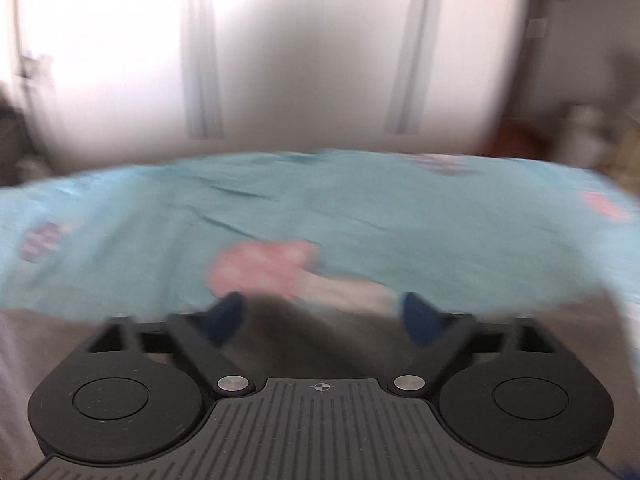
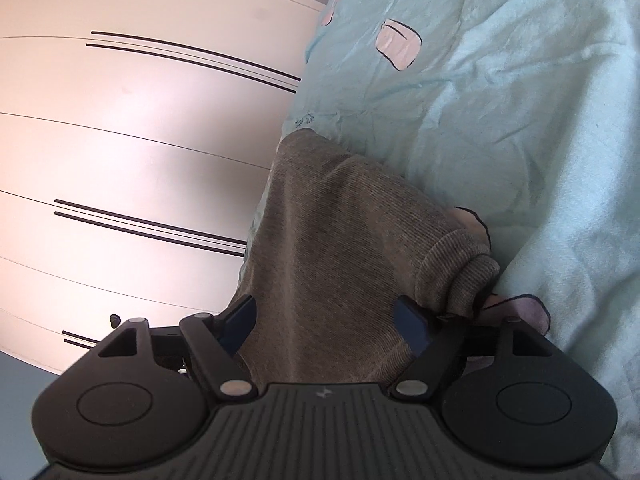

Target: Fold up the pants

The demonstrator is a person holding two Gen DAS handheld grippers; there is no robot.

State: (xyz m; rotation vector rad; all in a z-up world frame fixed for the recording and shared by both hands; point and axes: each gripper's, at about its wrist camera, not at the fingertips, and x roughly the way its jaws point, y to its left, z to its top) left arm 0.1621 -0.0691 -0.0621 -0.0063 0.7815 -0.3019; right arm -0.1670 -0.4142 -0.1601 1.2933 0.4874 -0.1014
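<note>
Covering most of both views is the teal bedsheet [image 2: 500, 128], wrinkled, printed with pink patches outlined in dark line. Behind it in the left wrist view stands a white wardrobe [image 1: 280, 48] with vertical door seams; the right wrist view shows the same white panels [image 2: 140, 140] on the left, crossed by dark paired stripes.

Grey-brown ribbed pants [image 2: 340, 232] lie on the sheet in the right wrist view, running from the near edge up toward the far left, one edge hanging past the bed's left side. A rolled cuff or waistband [image 2: 460, 276] bunches at the right — which one, I can't tell.

Right gripper [image 2: 324, 324]: fingers spread wide, blue pads either side of the fabric, cloth running between them into the body. Not pinching — there's a gap on both sides.

Left wrist view is motion-blurred. Left gripper [image 1: 320, 318] also has its fingers apart, with a dark grey smear of pants fabric [image 1: 320, 340] between them over a pink print [image 1: 264, 268] on the sheet. Whether the pads touch the cloth — can't tell through the blur.
</note>
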